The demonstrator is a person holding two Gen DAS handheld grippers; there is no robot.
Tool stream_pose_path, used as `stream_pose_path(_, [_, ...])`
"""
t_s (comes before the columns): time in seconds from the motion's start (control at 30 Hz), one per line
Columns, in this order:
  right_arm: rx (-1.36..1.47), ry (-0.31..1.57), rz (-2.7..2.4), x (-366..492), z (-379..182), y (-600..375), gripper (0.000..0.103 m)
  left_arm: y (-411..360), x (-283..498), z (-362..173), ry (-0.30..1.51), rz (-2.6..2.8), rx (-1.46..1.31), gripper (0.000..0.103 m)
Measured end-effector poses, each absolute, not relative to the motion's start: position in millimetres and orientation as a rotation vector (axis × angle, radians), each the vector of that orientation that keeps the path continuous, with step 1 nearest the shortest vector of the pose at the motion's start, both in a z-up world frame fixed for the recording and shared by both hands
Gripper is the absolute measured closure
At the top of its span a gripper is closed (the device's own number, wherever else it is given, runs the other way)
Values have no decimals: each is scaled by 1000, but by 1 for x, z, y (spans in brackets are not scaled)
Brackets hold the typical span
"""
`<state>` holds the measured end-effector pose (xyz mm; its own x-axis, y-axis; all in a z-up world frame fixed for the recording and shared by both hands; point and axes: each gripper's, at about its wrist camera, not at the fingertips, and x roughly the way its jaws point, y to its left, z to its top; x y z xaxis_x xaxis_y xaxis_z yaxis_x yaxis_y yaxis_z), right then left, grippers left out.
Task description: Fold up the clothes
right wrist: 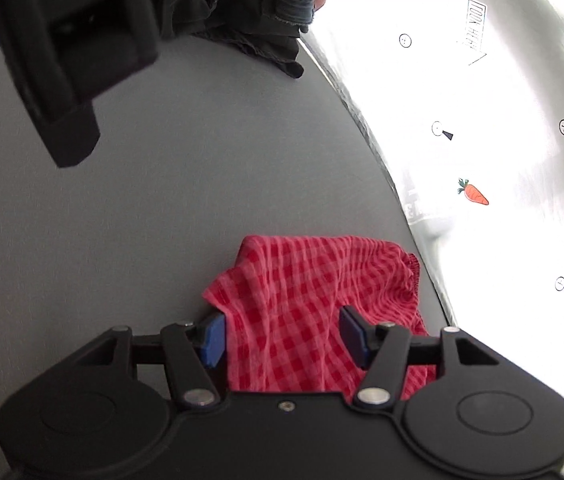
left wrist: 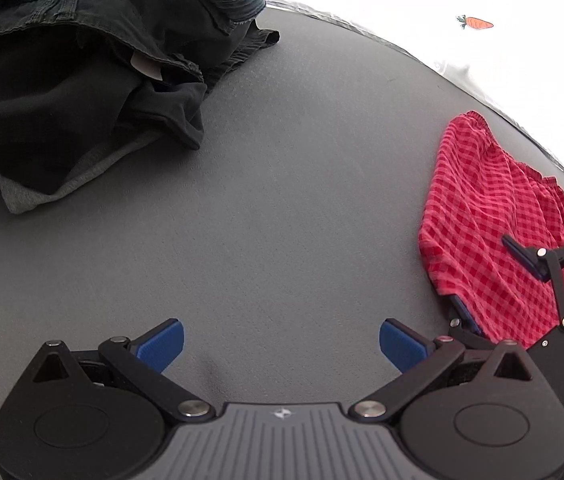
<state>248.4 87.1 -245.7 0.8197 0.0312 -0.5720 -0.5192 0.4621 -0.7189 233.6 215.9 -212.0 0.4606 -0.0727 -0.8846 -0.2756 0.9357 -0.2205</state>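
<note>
Red checked shorts between parted right hand-held gripper pads; left hand-held gripper empty, spread.

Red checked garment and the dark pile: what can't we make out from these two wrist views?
- Red checked garment: its near edge is hidden behind the right gripper body in the right wrist view; whether the pads press it is unclear.
- Dark clothes pile: cut off by the top and left edges in the left wrist view; item count unclear.
- Left gripper: only a blurred body part shows in the right wrist view.
</note>
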Motion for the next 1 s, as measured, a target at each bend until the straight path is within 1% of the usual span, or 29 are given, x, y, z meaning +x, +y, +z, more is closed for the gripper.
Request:
stream_pose_path(0.1, [-979,451,307,250,-226,88,43,223,235,-211,1085,120,-358,0])
stream_pose_path(0.17, [-880,424,291,250,-206,82,43,226,235,-208,1072,119,-347,0])
stream_pose_path(0.27, [-730,482,377,250,-182,66,40,229,233,-205,1058,123,-336,0])
stream_pose_path(0.3, [-701,519,418,250,-179,63,36,231,233,-206,1057,127,-340,0])
stream_pose_path(0.33, [-690,552,451,249,-179,61,34,233,233,-207,1059,132,-350,0])
stream_pose_path(0.47, [-739,614,491,234,-197,61,34,238,235,-212,1067,154,-387,0])
stream_pose_path(0.63, [-684,673,512,234,-207,66,34,238,236,-214,1070,165,-394,0])
stream_pose_path(0.67, [-681,679,513,235,-209,69,35,238,236,-215,1073,167,-391,0])
stream_pose_path(0.7, [-678,689,516,237,-213,73,39,238,236,-215,1076,167,-390,0])
stream_pose_path(0.8, [-627,750,534,250,-223,86,62,237,234,-214,1083,162,-383,0])
stream_pose_path(0.97, [-540,843,510,269,-238,93,63,239,229,-213,1092,163,-367,0])
stream_pose_path(1.0, [-516,857,512,272,-239,91,67,239,229,-212,1090,167,-369,0])
